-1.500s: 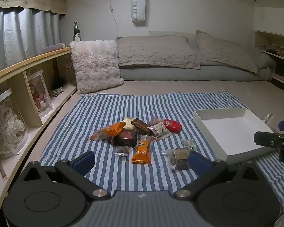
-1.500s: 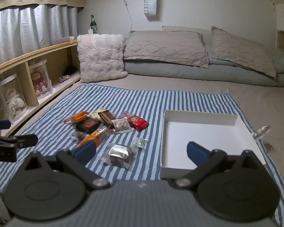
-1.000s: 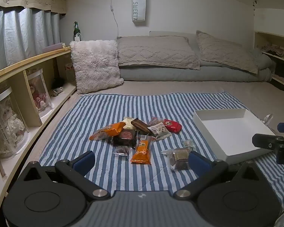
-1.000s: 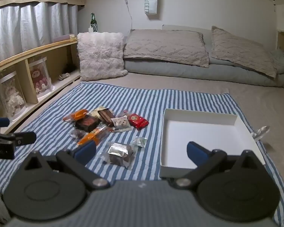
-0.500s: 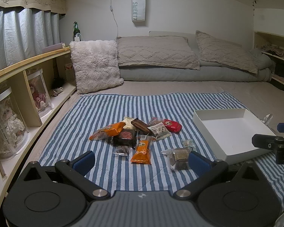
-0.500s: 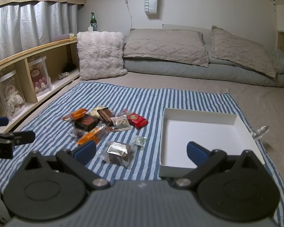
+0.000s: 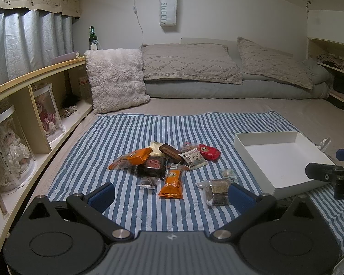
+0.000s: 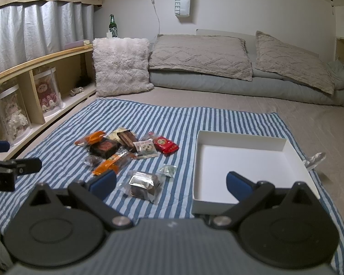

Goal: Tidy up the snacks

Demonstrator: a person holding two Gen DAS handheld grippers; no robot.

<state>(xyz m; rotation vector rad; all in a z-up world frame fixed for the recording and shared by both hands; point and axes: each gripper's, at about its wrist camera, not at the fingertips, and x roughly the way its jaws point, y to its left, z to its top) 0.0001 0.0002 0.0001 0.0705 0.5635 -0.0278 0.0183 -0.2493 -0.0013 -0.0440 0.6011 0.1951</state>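
2 views. Left wrist: left gripper (image 7: 170, 193) fingers apart, empty, low over striped blanket (image 7: 126, 133); snack pile (image 7: 165, 160) ahead, white box (image 7: 275, 155) to its right. Best to take the nearest orange packet (image 7: 172, 181) squarely. Right wrist: right gripper (image 8: 170, 182) fingers apart, empty; foil packet (image 8: 143, 183) nearest. Scene barely changed since earlier frames.

Both wrist fisheyes sit low, side by side, facing the far pillows: left view centres on the pile of wrapped snacks (image 7: 169, 162) on the blue-and-white striped blanket (image 7: 126, 135), right view nearer the white shallow cardboard box (image 8: 240, 137); both share blanket, pile, box.
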